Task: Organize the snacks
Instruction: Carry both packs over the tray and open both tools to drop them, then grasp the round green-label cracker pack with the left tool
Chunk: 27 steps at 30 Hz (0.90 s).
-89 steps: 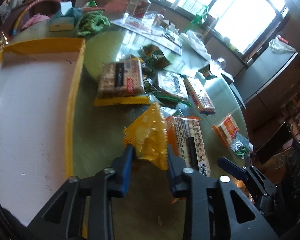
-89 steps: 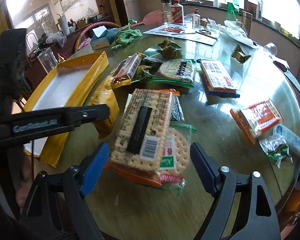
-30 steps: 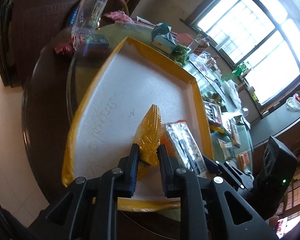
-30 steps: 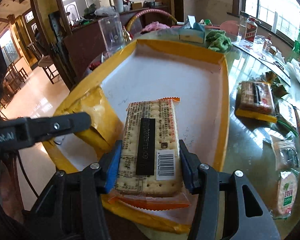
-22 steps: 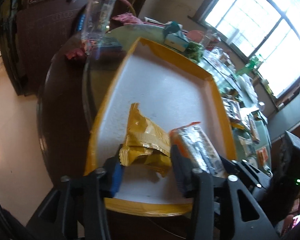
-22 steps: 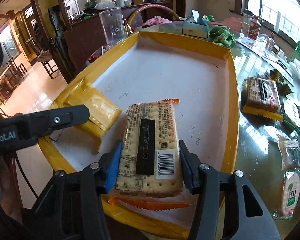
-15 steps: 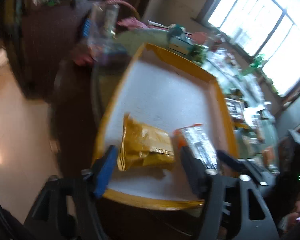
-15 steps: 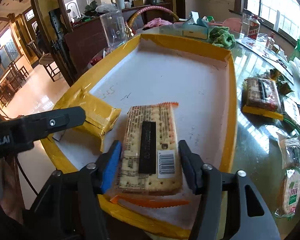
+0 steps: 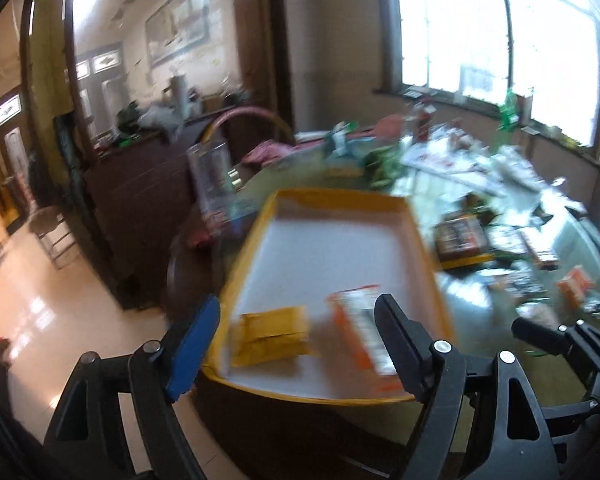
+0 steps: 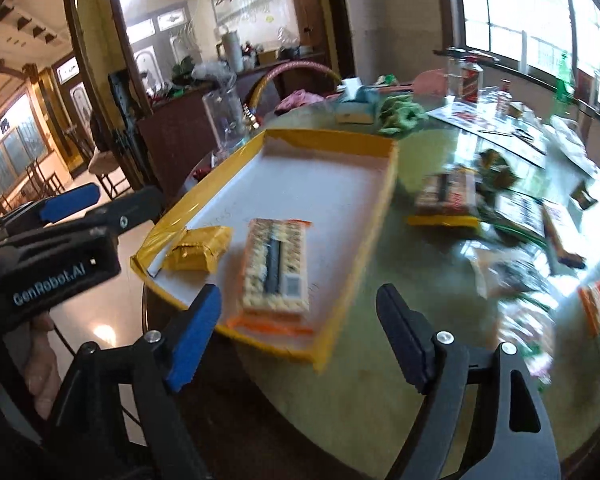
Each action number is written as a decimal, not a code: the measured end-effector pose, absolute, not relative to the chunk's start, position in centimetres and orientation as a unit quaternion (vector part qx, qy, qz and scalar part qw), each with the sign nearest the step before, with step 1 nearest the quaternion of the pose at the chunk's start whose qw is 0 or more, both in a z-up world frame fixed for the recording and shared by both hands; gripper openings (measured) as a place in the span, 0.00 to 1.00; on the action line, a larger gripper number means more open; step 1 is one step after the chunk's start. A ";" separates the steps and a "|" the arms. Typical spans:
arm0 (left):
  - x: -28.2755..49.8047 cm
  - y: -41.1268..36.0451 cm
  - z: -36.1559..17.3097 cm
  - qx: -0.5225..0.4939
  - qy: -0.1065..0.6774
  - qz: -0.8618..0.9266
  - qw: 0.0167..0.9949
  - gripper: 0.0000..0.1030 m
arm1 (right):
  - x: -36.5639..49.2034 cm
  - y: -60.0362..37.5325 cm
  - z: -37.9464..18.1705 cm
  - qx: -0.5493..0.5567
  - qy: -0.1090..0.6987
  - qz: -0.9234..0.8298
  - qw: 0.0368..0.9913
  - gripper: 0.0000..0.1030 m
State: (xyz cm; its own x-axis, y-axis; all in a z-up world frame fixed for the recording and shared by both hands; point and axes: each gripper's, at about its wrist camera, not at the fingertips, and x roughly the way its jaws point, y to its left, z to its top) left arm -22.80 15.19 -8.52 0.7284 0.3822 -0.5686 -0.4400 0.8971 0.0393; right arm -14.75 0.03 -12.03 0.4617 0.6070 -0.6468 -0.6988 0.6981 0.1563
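A yellow-rimmed tray (image 10: 384,196) with a white floor lies on the round glass table. Inside it, near the front edge, rest a yellow snack packet (image 10: 198,250) and a cracker pack (image 10: 276,266) with an orange end. The left wrist view shows the same yellow snack packet (image 9: 272,336) and cracker pack (image 9: 364,328) in the tray (image 9: 420,240), blurred. My left gripper (image 9: 296,336) hovers above and in front of them, jaws still opening, nothing between them. My right gripper (image 10: 298,328) is also pulled back above the tray's front corner, jaws opening and empty.
Several more snack packs (image 10: 446,196) lie scattered on the glass table (image 10: 380,380) to the right of the tray. A tissue box (image 10: 356,110), green cloth (image 10: 400,114) and bottles (image 10: 470,80) stand at the back. A clear jug (image 10: 224,120) stands beside the tray's far left.
Both grippers opened and let go: the yellow packet and the cracker pack now lie in the tray. Both hands rose and drew back from the tray.
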 end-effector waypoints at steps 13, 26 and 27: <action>-17.0 4.6 -10.2 -0.099 0.372 0.030 0.922 0.78 | -13.2 -16.6 -10.4 -0.001 0.344 0.297 0.891 0.79; -9.3 -2.6 -16.0 -0.143 0.451 -0.028 0.881 0.78 | -8.5 -23.3 -14.0 0.036 0.385 0.205 0.899 0.79; -8.9 -2.8 -16.2 -0.146 0.454 -0.024 0.878 0.78 | -8.2 -23.6 -14.2 0.037 0.388 0.203 0.898 0.79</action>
State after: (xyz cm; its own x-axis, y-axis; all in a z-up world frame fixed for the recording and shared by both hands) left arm -8.91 -2.76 -16.22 0.5858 -0.1753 -0.7913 -0.0904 0.9561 -0.2787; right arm -8.23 -23.59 -14.22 0.6165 0.3942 -0.6816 -0.3363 0.9146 0.2248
